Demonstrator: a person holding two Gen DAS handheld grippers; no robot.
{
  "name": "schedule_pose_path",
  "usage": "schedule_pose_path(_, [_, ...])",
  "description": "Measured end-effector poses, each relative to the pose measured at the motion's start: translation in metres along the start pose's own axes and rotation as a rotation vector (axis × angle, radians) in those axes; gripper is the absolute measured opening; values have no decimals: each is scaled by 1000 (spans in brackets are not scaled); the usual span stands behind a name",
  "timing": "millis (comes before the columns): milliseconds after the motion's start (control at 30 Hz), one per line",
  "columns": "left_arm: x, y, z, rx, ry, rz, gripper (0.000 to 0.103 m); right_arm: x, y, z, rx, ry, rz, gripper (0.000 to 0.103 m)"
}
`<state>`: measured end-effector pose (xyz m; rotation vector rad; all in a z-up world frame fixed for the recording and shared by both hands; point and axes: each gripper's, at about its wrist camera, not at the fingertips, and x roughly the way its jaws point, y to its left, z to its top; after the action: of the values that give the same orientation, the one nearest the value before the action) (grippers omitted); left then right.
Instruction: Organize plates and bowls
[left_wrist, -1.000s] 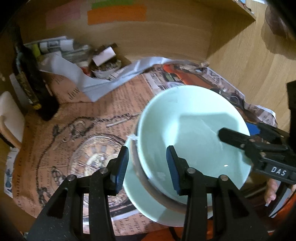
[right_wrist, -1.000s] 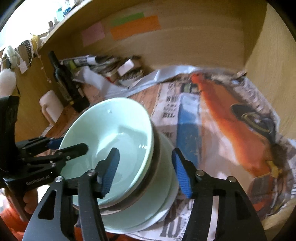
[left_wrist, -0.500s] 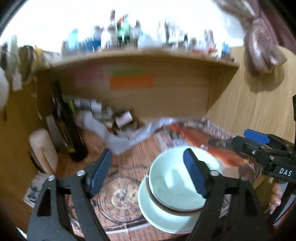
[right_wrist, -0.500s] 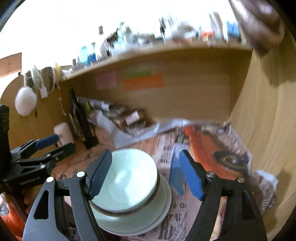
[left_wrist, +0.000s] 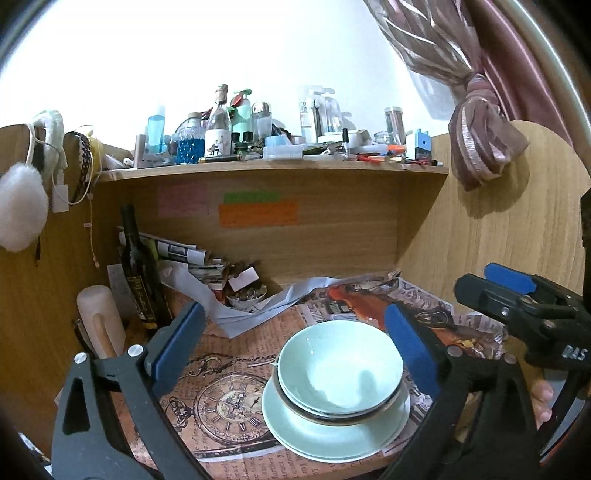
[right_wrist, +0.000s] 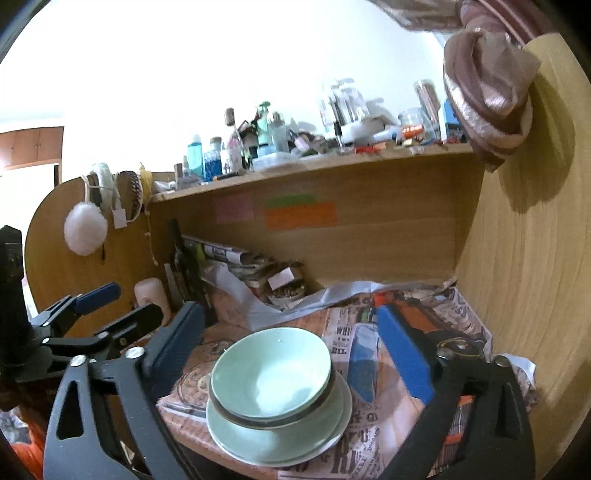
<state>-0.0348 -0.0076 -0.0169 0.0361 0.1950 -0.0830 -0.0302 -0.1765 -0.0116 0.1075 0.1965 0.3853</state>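
Note:
A pale green bowl (left_wrist: 340, 373) sits nested in a dark-rimmed bowl (left_wrist: 332, 415) on stacked pale green plates (left_wrist: 332, 439) on the newspaper-covered desk. The stack also shows in the right wrist view: bowl (right_wrist: 271, 373), plates (right_wrist: 280, 443). My left gripper (left_wrist: 295, 350) is open and empty, held back above the stack. My right gripper (right_wrist: 291, 350) is open and empty, likewise drawn back. The right gripper shows at the right of the left wrist view (left_wrist: 517, 306); the left gripper shows at the left of the right wrist view (right_wrist: 107, 314).
A dark wine bottle (left_wrist: 138, 266), a white container (left_wrist: 98, 317), rolled papers and a small dish of clutter (left_wrist: 245, 295) crowd the back of the desk. A shelf (left_wrist: 273, 168) full of bottles runs above. A wooden side panel (left_wrist: 498, 240) stands at the right.
Both grippers have opened wide, let go of the top bowl and pulled back and up from the stack. The bowl stays nested on the stack.

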Motion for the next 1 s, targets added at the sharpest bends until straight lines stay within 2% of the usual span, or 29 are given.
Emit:
schedule_pose_path(267, [-6, -7, -6, 2, -6, 10, 101, -12, 6, -4, -24, -31, 0, 103])
schedule_pose_path(1000, [1, -1, -7, -17, 8, 1, 102, -7, 0, -6, -3, -11, 4, 103])
